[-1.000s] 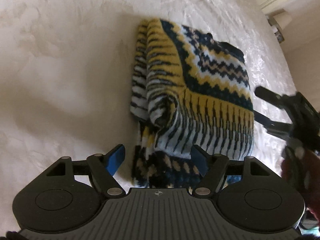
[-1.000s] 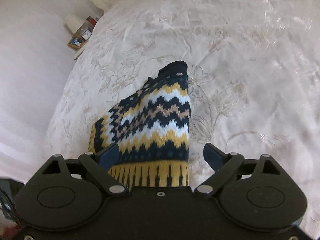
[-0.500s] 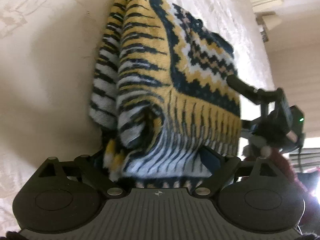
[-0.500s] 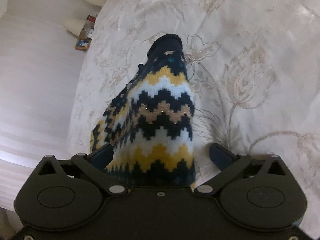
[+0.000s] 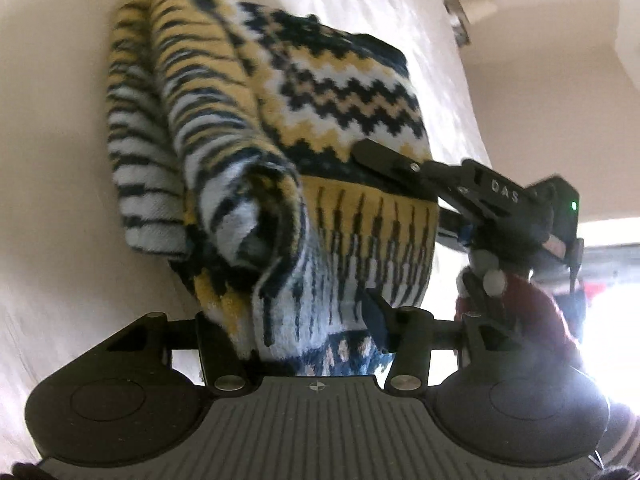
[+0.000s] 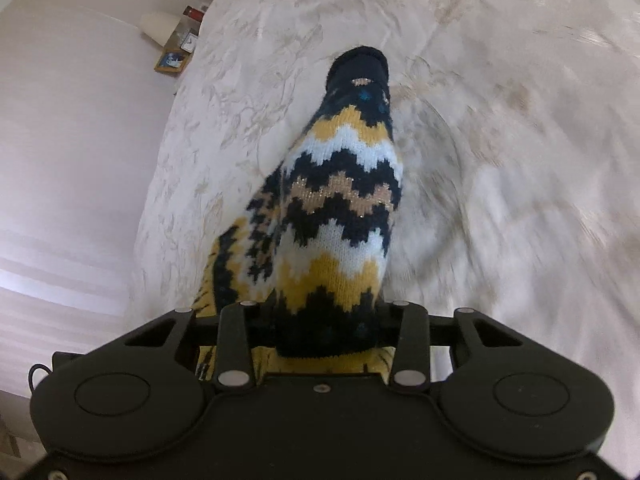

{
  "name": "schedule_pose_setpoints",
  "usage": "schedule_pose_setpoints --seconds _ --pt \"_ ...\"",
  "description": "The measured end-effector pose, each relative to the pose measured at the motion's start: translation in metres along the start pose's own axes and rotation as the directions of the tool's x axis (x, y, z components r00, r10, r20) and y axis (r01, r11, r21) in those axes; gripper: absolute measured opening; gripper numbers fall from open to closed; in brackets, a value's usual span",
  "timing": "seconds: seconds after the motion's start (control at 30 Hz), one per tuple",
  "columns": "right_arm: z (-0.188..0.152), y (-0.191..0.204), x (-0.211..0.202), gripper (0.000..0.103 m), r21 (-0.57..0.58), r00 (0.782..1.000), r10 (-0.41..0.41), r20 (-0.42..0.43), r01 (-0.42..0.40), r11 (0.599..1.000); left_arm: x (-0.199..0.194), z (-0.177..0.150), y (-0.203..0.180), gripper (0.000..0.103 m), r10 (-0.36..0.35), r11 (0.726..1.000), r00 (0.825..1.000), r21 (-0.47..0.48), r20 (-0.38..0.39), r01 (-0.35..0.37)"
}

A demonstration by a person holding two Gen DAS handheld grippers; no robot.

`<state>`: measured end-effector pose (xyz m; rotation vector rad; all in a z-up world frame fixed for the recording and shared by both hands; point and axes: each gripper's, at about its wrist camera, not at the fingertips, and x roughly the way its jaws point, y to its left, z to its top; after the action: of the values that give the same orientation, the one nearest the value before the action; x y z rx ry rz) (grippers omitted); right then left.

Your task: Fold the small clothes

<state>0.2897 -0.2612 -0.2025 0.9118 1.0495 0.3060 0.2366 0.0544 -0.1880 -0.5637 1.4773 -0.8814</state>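
A folded knitted sweater (image 5: 280, 152) in yellow, navy and white zigzags is lifted off the pale bedspread (image 5: 52, 160). My left gripper (image 5: 296, 320) is shut on its near striped hem. My right gripper (image 6: 324, 332) is shut on the sweater (image 6: 336, 208) at its right edge, and the cloth hangs away from it toward the bed. The right gripper also shows in the left wrist view (image 5: 404, 176), its upper finger lying over the sweater's top face. The fingertips of both grippers are hidden in the cloth.
The bedspread (image 6: 500, 120) is cream with a floral pattern. A bedside table (image 6: 180, 48) with a small framed picture and a clock stands at the far left beside the bed. A wall and a bright window are at the right in the left wrist view.
Both grippers moved in around the sweater's edges and closed on it. The sweater has risen off the bedspread and now hangs between them.
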Motion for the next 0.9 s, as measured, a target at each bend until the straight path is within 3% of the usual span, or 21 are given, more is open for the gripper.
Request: schedule_pose_setpoints --seconds 0.3,0.37,0.43,0.5,0.63,0.73,0.8,0.9 --pt "-0.043 -0.01 -0.036 0.049 0.017 0.995 -0.061 -0.076 0.063 0.998 0.031 -0.121 -0.038 0.05 0.035 0.999 0.997 -0.001 -0.071 -0.035" --pt "-0.053 -0.015 -0.042 0.05 0.022 0.994 -0.061 -0.094 0.064 0.998 0.038 -0.144 -0.046 0.05 0.077 0.997 0.995 0.008 -0.06 -0.076" --pt "-0.059 -0.02 -0.046 0.056 0.009 0.992 -0.075 -0.106 0.077 0.997 0.043 -0.164 -0.051 0.05 0.165 0.986 0.986 0.02 -0.019 -0.165" --pt "-0.065 -0.017 -0.049 0.065 -0.064 0.986 -0.131 -0.105 0.125 0.99 0.045 -0.179 -0.052 0.052 0.255 0.967 0.966 0.008 0.034 -0.256" --pt "-0.069 -0.008 -0.057 0.083 -0.142 0.984 -0.172 -0.053 0.163 0.976 0.032 -0.203 -0.055 0.052 0.356 0.934 0.923 -0.048 0.146 -0.353" --pt "-0.075 -0.004 -0.074 0.094 -0.203 0.98 -0.198 0.012 0.197 0.959 0.02 -0.224 -0.072 0.053 0.426 0.902 0.879 -0.029 0.215 -0.43" --pt "-0.079 -0.002 -0.083 0.097 -0.223 0.977 -0.207 0.05 0.213 0.951 0.02 -0.231 -0.086 0.053 0.466 0.878 0.849 -0.01 0.248 -0.479" --pt "-0.084 -0.002 -0.093 0.102 -0.242 0.974 -0.207 0.092 0.223 0.944 -0.012 -0.256 -0.091 0.053 0.488 0.858 0.822 0.014 0.294 -0.514"
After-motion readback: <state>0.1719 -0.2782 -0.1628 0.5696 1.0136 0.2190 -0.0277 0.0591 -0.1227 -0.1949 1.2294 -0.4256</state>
